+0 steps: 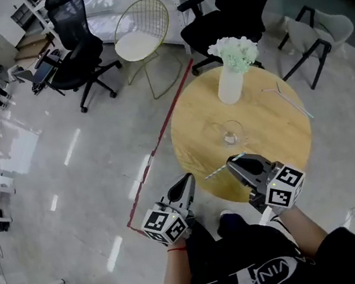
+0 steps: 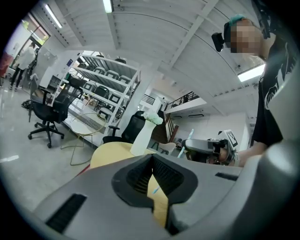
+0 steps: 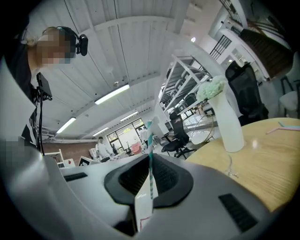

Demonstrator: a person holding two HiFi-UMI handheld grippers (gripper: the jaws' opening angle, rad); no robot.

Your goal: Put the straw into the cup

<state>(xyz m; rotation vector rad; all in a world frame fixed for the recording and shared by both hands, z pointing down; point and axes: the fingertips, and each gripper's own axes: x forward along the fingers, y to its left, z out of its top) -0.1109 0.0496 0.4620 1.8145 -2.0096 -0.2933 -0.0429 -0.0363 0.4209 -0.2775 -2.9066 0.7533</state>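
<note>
Holding both tools low before the body at the near edge of the round wooden table (image 1: pixel 191 125), the person points them roughly level toward it. The right gripper (image 1: pixel 234 160) is clamped on a teal-striped straw (image 1: pixel 217 172), which juts sideways toward the left gripper (image 1: pixel 188 180), near the clear stemmed glass (image 1: pixel 230 134) but not in it. The right gripper view alone shows the straw (image 3: pixel 150 154) upright between the pressed pads, a scrap of white paper wrapper (image 3: pixel 142 206) hanging beneath. The left gripper view shows its own jaws together with nothing gripped, and the other tool with its straw (image 2: pixel 189 138) beside the white flower vase (image 2: pixel 143 138). Spare straws (image 1: pixel 291 101) lie across the table.
</note>
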